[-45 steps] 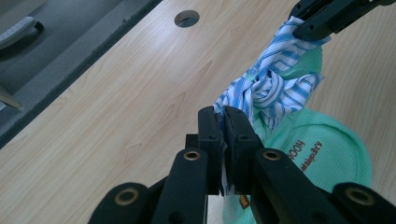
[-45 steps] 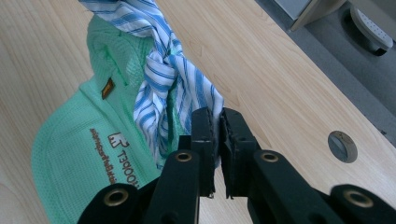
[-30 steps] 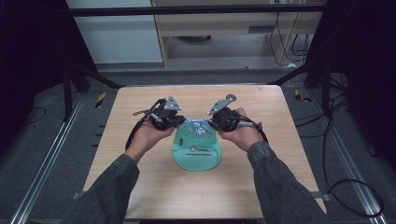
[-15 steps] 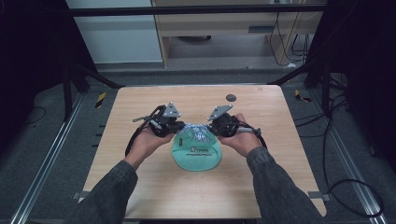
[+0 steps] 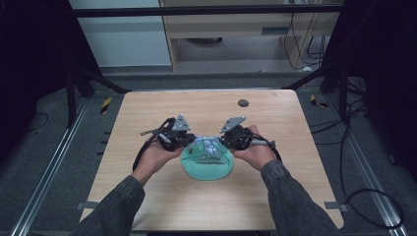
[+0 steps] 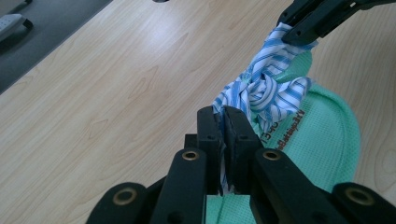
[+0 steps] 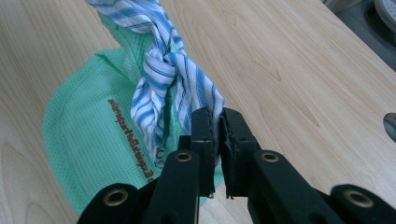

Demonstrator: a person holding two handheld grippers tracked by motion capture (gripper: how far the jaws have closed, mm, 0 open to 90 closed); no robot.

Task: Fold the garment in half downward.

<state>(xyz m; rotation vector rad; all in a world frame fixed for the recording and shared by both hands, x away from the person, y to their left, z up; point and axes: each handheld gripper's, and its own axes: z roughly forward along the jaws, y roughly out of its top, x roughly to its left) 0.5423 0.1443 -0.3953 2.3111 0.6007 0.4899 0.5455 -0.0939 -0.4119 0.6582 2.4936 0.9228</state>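
Both tongs are clamped on the striped cloth: the left gripper (image 6: 223,122) pinches 1 end, the right gripper (image 7: 215,125) the other. The cloth (image 5: 206,144) is twisted into a knot between them, hanging over a green mesh piece (image 5: 206,164) lying flat on the table (image 5: 147,105) near the person.

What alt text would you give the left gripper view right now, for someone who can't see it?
The left gripper is shut on one end of a knotted blue-and-white striped cloth, and the right gripper pinches the other end at top right. Under the cloth lies a green mesh piece with printed lettering, on a light wooden table.
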